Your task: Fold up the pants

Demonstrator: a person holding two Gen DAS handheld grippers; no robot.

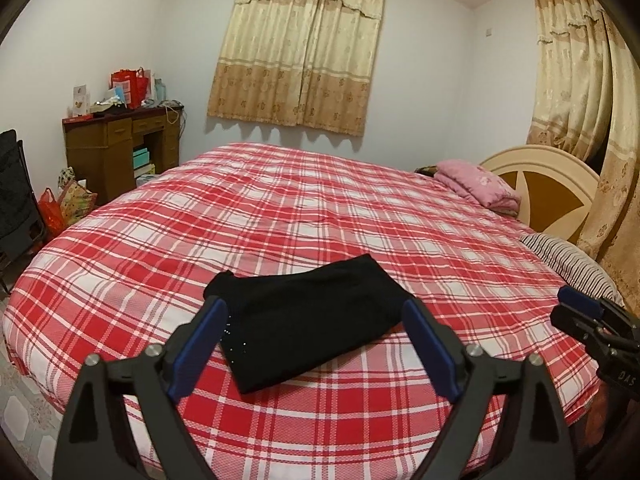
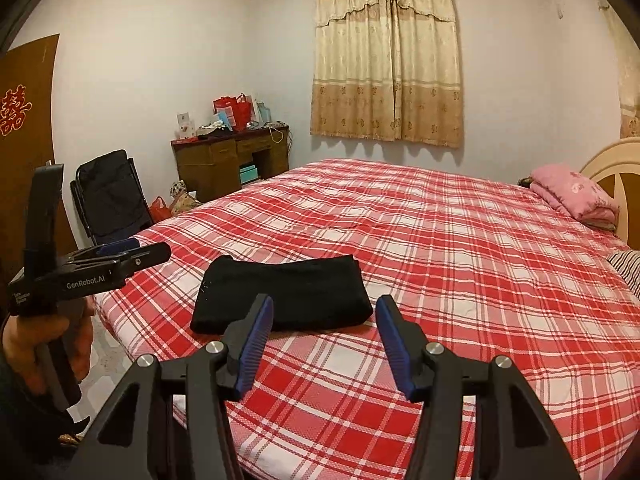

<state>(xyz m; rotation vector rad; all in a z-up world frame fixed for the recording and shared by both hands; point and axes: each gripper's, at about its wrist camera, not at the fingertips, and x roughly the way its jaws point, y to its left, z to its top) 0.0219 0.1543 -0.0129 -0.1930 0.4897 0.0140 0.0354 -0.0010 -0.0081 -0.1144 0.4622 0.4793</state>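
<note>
Pants [image 1: 308, 316] beside "GenRobot.AI" left gripper [image 2: 132, 254]

Both wrist cameras are hovering low at the near edge of the bed [image 1: 280, 208], looking forward and slightly down across it toward the far wall's curtain [image 1: 300, 52]. The left view is sitting close over the folded black pants [image 1: 308, 320]; the right view is looking from further right. Both are sharing the desk [image 2: 232, 164] at far left.
</note>
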